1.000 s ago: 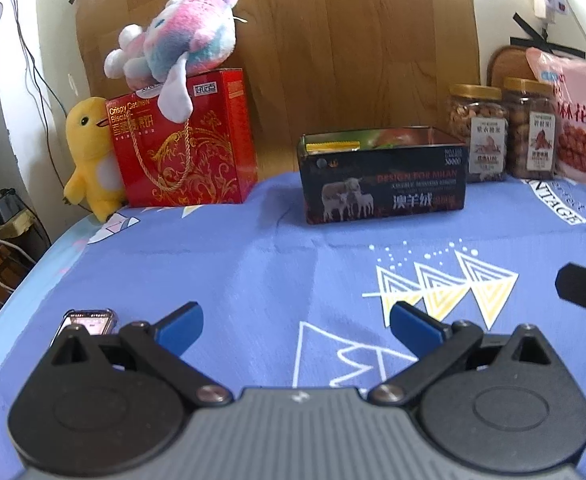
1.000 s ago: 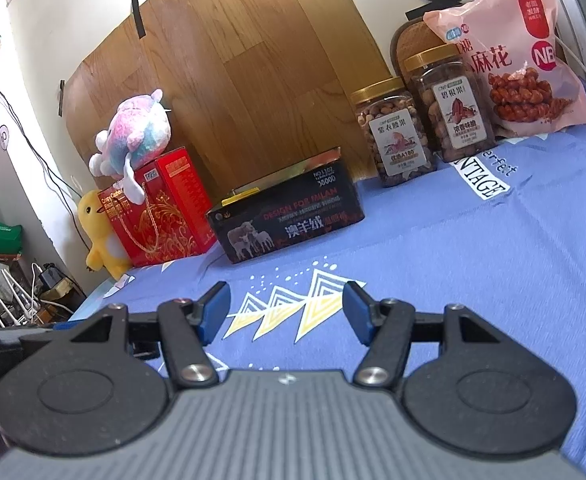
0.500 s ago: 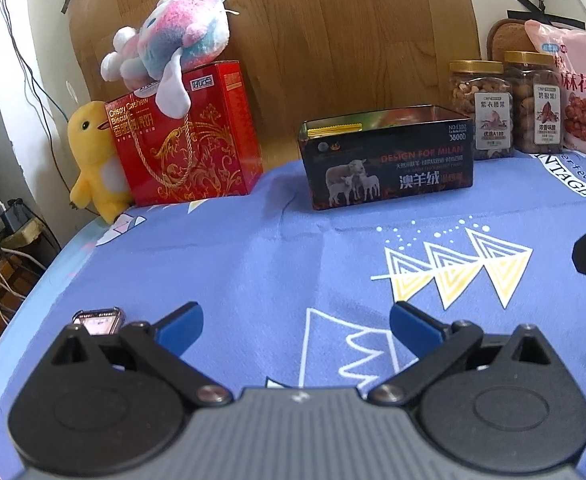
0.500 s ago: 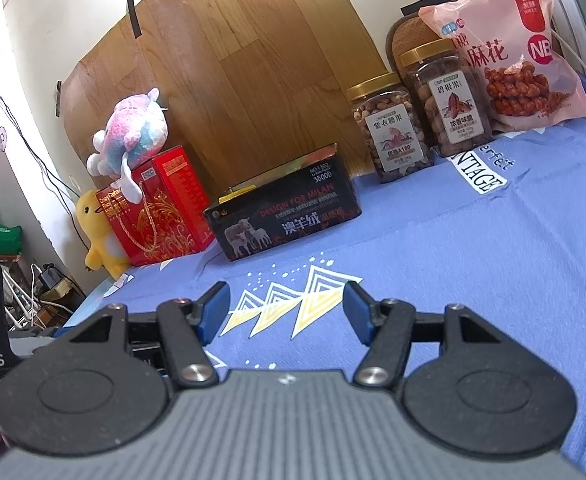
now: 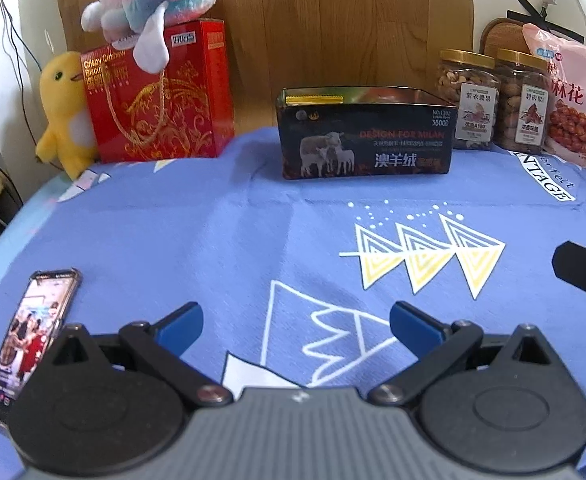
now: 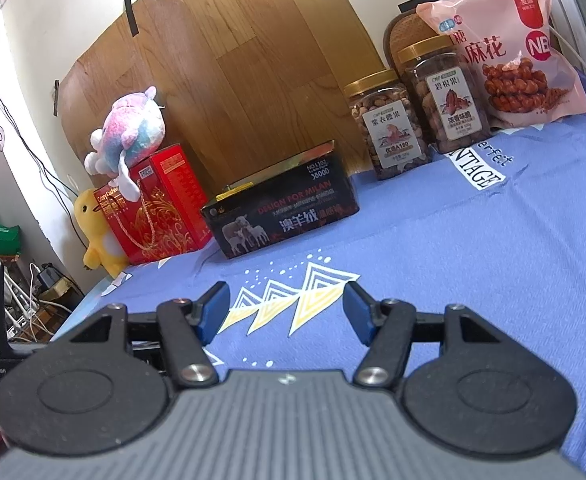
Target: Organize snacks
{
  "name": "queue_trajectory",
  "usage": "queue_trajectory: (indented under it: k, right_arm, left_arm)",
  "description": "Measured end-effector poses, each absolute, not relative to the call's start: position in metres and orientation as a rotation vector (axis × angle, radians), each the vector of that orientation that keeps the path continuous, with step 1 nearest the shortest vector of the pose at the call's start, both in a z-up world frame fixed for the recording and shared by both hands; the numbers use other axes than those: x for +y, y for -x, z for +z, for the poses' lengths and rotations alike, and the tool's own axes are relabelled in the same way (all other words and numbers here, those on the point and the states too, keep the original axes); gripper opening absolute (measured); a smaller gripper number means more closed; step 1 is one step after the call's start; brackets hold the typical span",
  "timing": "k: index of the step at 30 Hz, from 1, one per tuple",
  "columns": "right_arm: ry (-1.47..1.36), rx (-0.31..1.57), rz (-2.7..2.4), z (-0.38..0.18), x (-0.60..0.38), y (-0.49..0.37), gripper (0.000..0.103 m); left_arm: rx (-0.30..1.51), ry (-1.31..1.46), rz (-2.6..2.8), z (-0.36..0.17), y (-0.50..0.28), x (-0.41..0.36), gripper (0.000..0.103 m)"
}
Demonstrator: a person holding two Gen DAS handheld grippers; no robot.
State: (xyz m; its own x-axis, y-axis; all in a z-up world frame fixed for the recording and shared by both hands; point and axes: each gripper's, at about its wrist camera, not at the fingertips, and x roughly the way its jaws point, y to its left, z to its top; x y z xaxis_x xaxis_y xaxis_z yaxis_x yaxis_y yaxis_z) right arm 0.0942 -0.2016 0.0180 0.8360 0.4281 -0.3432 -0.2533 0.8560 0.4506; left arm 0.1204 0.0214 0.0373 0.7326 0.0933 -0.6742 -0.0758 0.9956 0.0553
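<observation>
Both sets of jaws are empty and parted: left gripper (image 5: 295, 322) hangs over the near-left of the worktop (image 5: 213, 240), right gripper (image 6: 285, 312) over the near-middle, neither touching anything. My read is that this is the approach, nothing picked yet. The snacks line the far edge against the wood panel (image 6: 233, 60): two nut jars (image 6: 389, 124) side by side at far right, the pink snack bag (image 6: 509, 48) leaning just right of them and partly behind the right-hand jar, and the red biscuit box (image 5: 157, 92) at far left. The dark open tin (image 5: 365, 136) at far centre looks like the likely bin, with something yellow already at its left end. I'd take the nearer jar first with the right gripper: square on to the body, below the gold lid, and check the spread clears the jar's width; the present opening looks marginal. The jars touch or nearly touch, so one finger has little room between them; come in from the tin side. Bag is soft, so pinch the top seam. Obstacles: plush toy (image 5: 157, 0) draped over the biscuit box, yellow duck (image 5: 63, 112) pressed against its left side, a lit phone (image 5: 33, 336) near left beside the left gripper. Cloth is loose and may ruck.
</observation>
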Motion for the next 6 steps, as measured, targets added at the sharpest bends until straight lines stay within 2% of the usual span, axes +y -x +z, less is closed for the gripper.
queue_trajectory:
  k: [6]
  right_arm:
    - [-0.399, 0.451, 0.370, 0.0176, -0.2019, -0.0949, 0.065]
  left_arm:
    - [0.717, 0.001, 0.055, 0.0400, -0.1183, 0.0226, 0.103]
